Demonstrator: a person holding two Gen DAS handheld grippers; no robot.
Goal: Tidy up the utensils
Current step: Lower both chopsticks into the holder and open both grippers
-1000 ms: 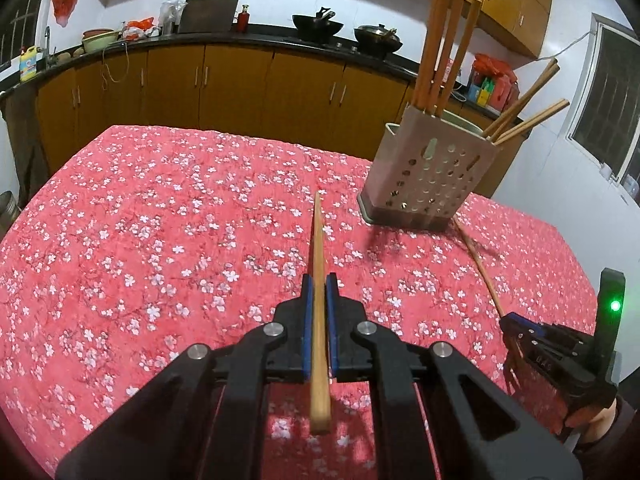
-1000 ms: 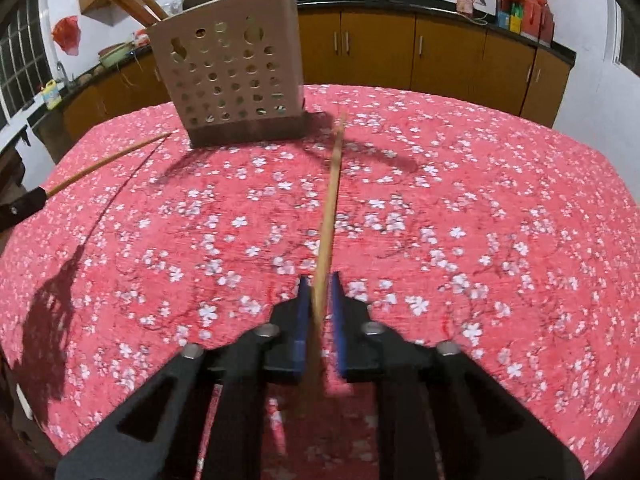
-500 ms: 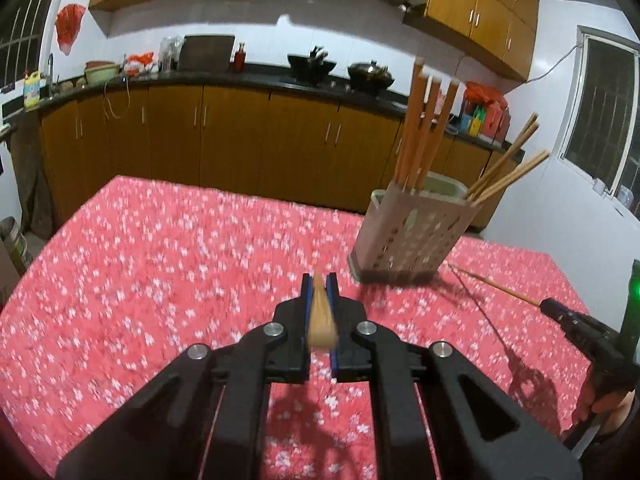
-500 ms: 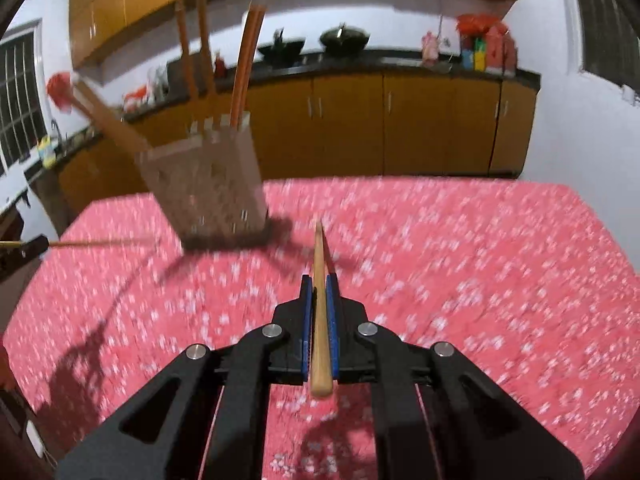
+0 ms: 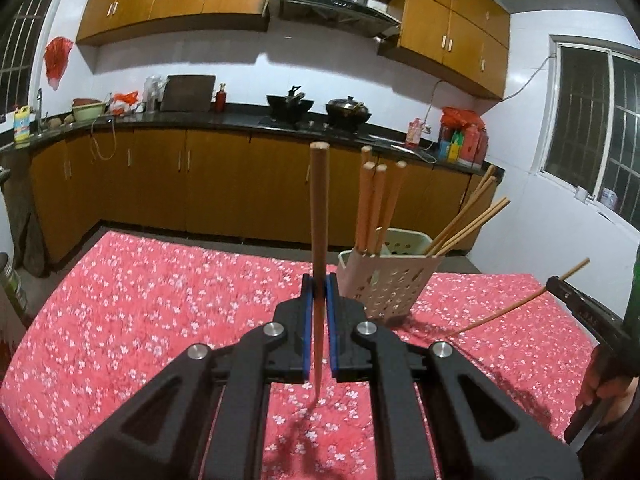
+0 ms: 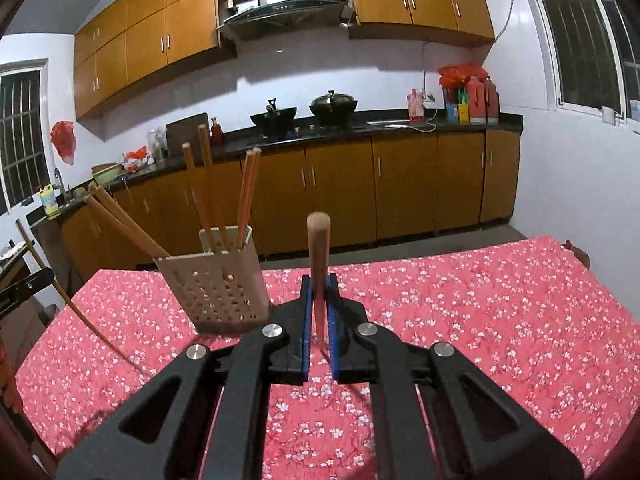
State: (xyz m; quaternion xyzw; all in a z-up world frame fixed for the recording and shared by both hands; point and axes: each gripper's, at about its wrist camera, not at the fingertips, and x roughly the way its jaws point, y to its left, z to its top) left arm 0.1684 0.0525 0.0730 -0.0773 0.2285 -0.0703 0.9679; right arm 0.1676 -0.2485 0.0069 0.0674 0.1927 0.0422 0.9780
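The holder (image 5: 386,280) stands on the red floral tablecloth (image 5: 160,300), a perforated beige caddy with four chopsticks (image 5: 376,204) upright in one compartment and more leaning out of the other. The left gripper (image 5: 319,292) pinches a chopstick (image 5: 319,216) upright just left of the holder. The right gripper (image 6: 319,292) clamps another chopstick (image 6: 319,248), beside the holder.

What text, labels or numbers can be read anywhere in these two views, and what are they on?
None can be read.
Yellow bottle by the sink: label too blurred.
Colourful packages on the counter: print too small.
Right tool, seen from the left wrist: faint marks, unreadable.
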